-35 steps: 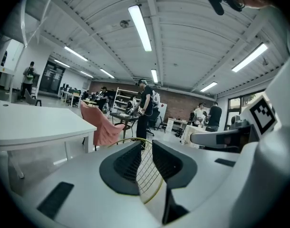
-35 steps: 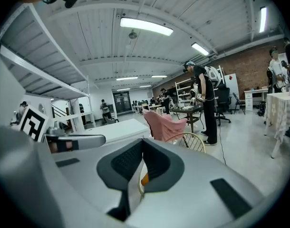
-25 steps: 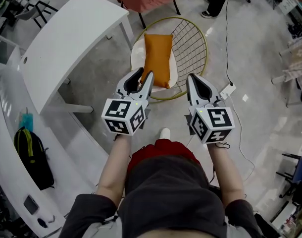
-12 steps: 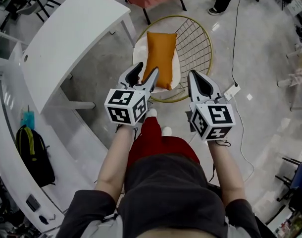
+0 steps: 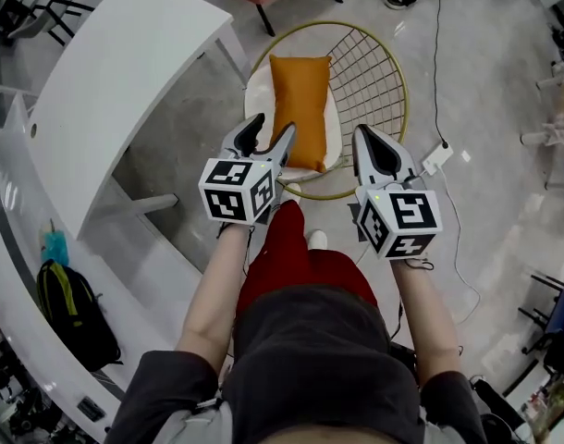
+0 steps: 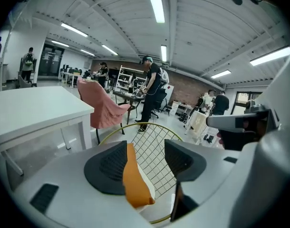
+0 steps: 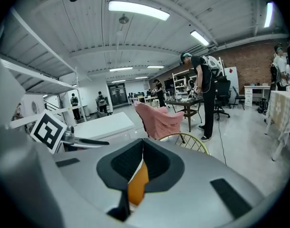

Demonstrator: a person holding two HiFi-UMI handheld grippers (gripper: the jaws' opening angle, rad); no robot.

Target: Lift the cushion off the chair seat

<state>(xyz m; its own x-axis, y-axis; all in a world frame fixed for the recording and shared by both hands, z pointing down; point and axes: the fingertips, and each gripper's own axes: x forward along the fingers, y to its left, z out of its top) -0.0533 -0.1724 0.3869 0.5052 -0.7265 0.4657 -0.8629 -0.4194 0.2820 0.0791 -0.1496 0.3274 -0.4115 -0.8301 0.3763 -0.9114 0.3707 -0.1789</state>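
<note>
While the cushion (image 5: pixel 300 109) lies untouched on the white seat pad (image 5: pixel 257 100) of the wire chair (image 5: pixel 379 72), its long axis runs straight away from the person: near short end toward the front rim, far end toward the wire back. Left gripper (image 5: pixel 271 129) is the nearer one. It hangs at the near left corner of the cushion, and its jaws, which have just been opening, stand apart with nothing between them. In its own view the orange fabric shows through the gap, ahead of the tips, not yet reached. Right gripper (image 5: pixel 365 137) sits off the cushion's right side, over the front rim. Its jaws are together and it is empty, with only a sliver of orange showing past them. Judgement: the left gripper need only go forward and down onto the near end; the right must open and shift inward.
</note>
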